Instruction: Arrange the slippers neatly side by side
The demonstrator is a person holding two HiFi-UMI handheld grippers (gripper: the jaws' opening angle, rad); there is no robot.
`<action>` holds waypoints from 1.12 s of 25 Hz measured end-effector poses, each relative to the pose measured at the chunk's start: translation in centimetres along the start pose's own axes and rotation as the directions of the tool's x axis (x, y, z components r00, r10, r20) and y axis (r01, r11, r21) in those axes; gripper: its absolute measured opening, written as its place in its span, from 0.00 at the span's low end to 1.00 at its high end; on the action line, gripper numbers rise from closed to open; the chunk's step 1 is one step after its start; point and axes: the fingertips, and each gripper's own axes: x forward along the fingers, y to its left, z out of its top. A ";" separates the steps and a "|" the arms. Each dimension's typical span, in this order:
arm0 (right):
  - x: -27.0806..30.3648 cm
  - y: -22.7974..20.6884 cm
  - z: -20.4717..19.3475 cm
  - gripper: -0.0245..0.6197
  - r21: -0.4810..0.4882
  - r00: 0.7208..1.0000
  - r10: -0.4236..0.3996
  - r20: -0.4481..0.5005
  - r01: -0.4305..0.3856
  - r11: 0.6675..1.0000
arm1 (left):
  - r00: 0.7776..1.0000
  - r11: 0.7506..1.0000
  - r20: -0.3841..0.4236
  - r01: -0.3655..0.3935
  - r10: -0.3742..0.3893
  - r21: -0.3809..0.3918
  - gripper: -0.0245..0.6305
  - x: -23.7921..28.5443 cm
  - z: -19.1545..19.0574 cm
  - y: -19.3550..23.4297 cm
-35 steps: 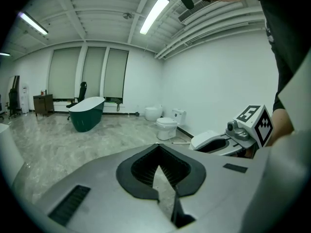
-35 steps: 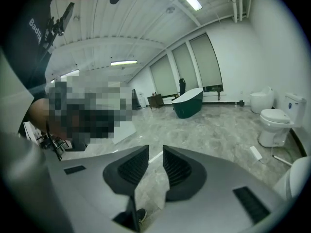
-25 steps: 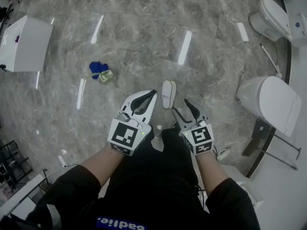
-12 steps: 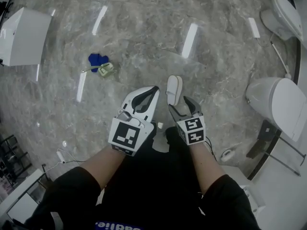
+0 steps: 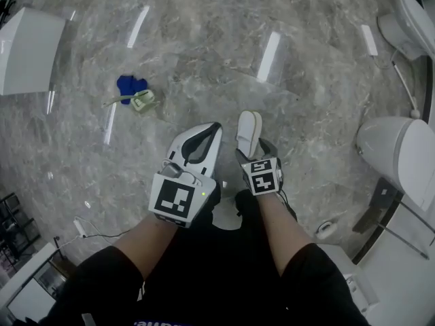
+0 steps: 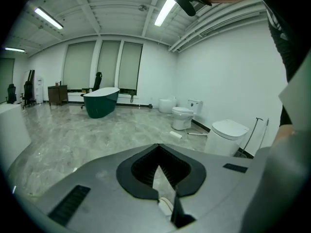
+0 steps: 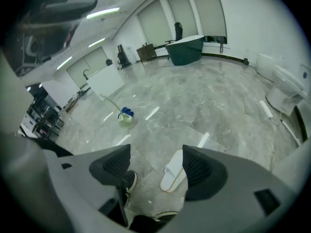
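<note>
Head view: against the earlier frames, both grippers sit lower over the grey marble floor (image 5: 204, 39), and the right gripper (image 5: 255, 153) tips more steeply downward, so its marker cube now faces the camera. Its jaws have just been opening. The white slipper (image 5: 248, 132) lies flat on the floor with its long axis running away from the person, and its near end is just ahead of the right gripper, partly overlapped by it. The left gripper (image 5: 213, 130) is held beside it on the left and points forward at a shallow downward angle. Both forearms reach forward past the person's dark-clothed knees. A blue and green object (image 5: 134, 94) lies well apart on the left.

Left gripper view: the left gripper (image 6: 158, 146) has its tips meeting, with nothing clamped; only floor shows through the hollow behind them. A toilet (image 6: 227, 136) stands to the right, by the wall.

Right gripper view: the right gripper (image 7: 155, 165) stands wide apart and empty. The slipper (image 7: 173, 171) lies on the floor beyond the gap, nearer the right-hand jaw and not touched by either pad. The person's dark shoe (image 7: 129, 180) shows beside the left-hand jaw.
</note>
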 end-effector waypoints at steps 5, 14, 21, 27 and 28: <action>6.8 -0.8 -3.9 0.52 -0.104 0.995 -0.028 -0.099 0.018 0.994 | 0.999 0.999 0.029 -0.015 0.016 -0.034 0.04 2.1 -3.3 1.9; 16.1 -3.3 -8.7 0.52 -0.058 0.980 -0.087 -0.179 0.078 0.995 | 0.998 0.995 0.043 -0.041 0.045 -0.092 0.04 5.3 -10.1 4.6; 22.3 -5.4 -11.8 0.52 0.014 0.966 -0.138 -0.220 0.144 0.989 | 0.995 0.994 0.095 -0.032 0.042 -0.102 0.04 7.9 -13.2 5.8; 27.4 -7.1 -14.7 0.52 -0.002 0.947 -0.141 -0.287 0.147 0.989 | 0.993 0.995 0.120 -0.010 0.023 -0.101 0.04 10.8 -17.4 6.8; 28.0 -7.4 -15.1 0.52 -0.001 0.943 -0.142 -0.300 0.149 0.989 | 0.991 0.994 0.132 -0.002 0.016 -0.105 0.04 11.3 -17.4 6.9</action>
